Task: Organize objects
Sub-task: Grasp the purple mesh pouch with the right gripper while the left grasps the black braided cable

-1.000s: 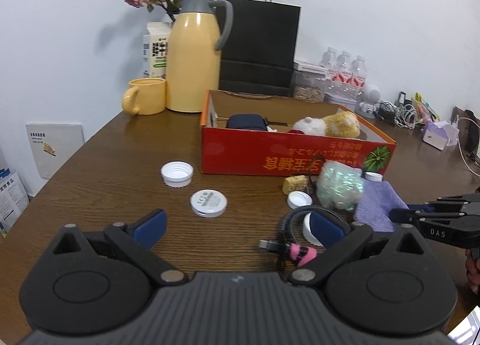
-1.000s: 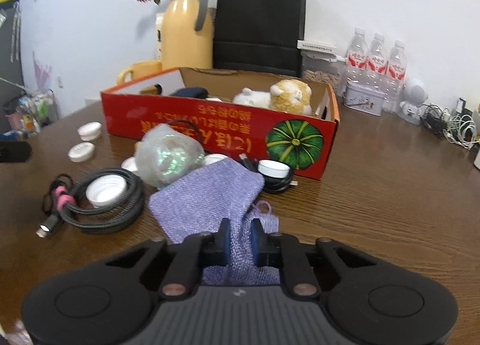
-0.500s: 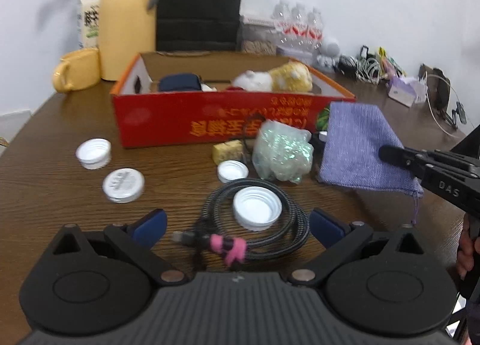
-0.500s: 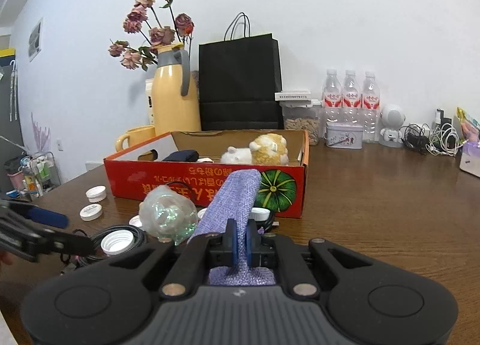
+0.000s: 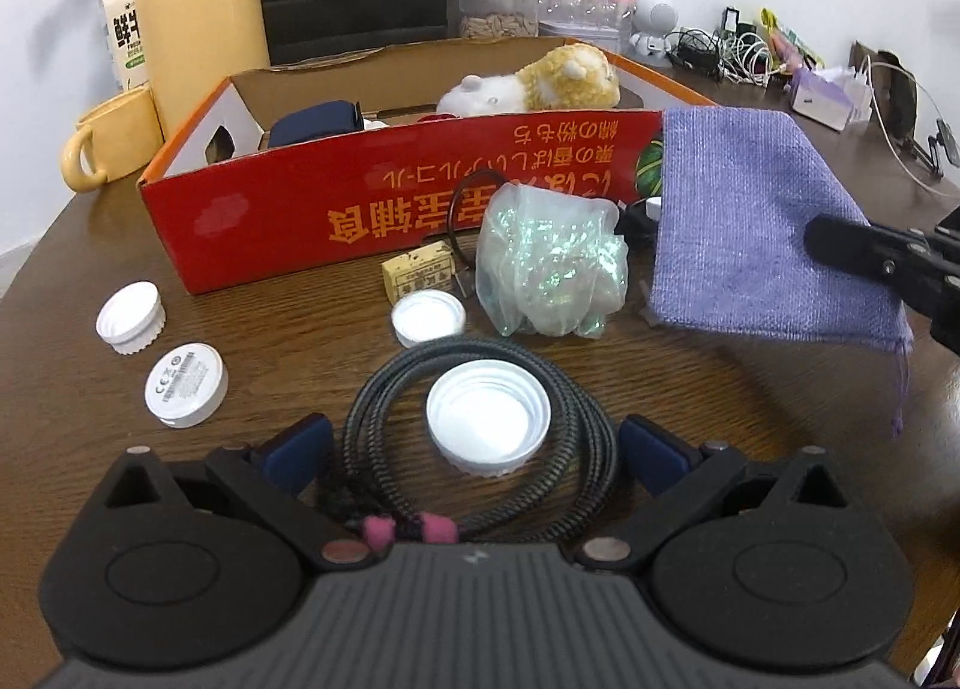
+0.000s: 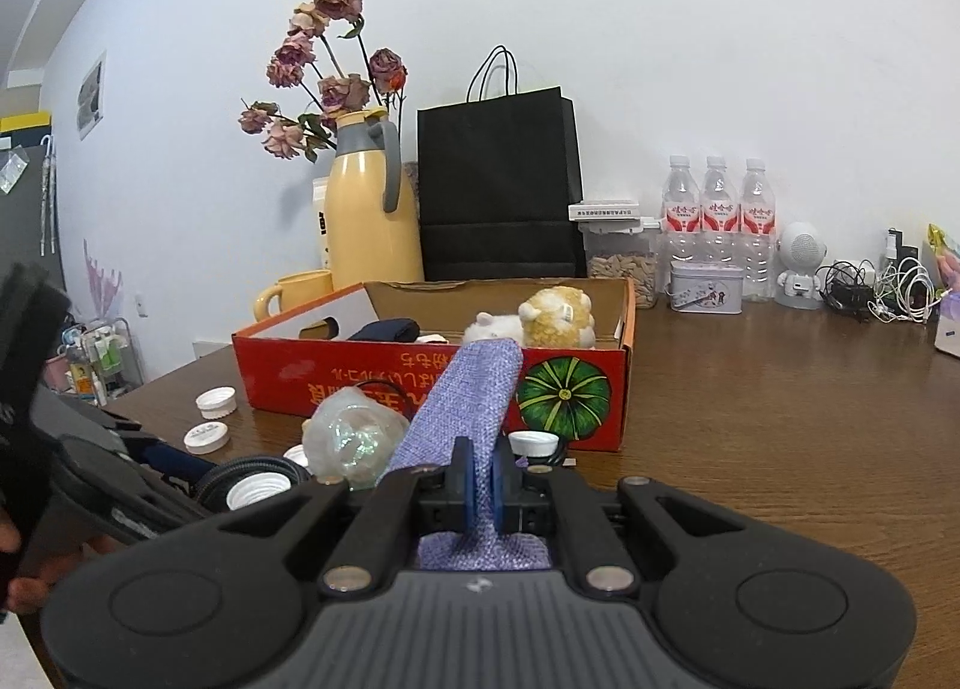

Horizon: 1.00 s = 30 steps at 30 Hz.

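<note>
Spread wide, the jaws of the left gripper sit low over the wooden table, its blue pads on either side of a coiled braided cable with a ribbed white cap lying inside the ring; the cable's near end, bound with pink ties, slips out of sight under the gripper body. Beyond it lie more white caps, a crinkly iridescent bag and a small yellow block, all in front of a red cardboard box. To the right a purple woven pouch hangs off the table, covering the box's corner, with the right gripper cut off at the frame edge. From the right wrist view, the right gripper has its jaws pinched tight on the pouch, which rises stiffly in front of the box. A plush toy peeks above the box rim, its lower half hidden. Only a blurred dark part of the left gripper shows at the left edge.
</note>
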Tool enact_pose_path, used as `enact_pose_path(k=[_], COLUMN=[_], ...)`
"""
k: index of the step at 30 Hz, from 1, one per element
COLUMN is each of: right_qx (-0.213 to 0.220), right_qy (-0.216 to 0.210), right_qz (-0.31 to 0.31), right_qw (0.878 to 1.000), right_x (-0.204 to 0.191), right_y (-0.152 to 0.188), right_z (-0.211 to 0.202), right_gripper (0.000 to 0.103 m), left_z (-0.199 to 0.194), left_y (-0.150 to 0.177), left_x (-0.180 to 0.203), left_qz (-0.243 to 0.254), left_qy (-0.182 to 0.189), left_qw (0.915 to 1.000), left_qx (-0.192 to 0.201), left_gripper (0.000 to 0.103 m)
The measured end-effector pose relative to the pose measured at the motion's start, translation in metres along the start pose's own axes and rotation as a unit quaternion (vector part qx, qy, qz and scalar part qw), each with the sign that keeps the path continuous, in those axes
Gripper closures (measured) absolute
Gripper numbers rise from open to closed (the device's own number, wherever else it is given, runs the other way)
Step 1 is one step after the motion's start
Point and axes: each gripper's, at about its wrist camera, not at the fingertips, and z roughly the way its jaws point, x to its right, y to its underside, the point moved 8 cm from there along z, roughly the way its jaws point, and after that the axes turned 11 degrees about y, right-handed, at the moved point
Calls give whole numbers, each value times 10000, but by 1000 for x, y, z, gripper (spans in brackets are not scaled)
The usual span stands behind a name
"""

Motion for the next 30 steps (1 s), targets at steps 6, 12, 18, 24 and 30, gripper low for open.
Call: enact_pose_path(k=[6,12,18,24,30], right_qx=[19,20,40,145,267], right_qy=[-51,-50,-13,-24,-191], right_qz=[27,26,1,103,127], right_qw=[10000,10000,10000,9998,9994], right_x=[0,0,-1,-2,-16], right_y=[-1,0,0,-2,-20], right_z=[0,-1,-1,-1,1], right_gripper=[98,98,98,98,98], left_z=[-5,-18,-46,-67,-81], left_y=[1,3,-5,-23,-54], left_x=[3,4,5,4,-5], left_qz=[34,-36,-66,-46,-96], left_qy=[-33,-162,-175,-156,-172], left_qw=[9998,9990,9962,9924,9861], left_qx=[187,422,848,1218,1650], left_gripper=[10,12,12,12,12])
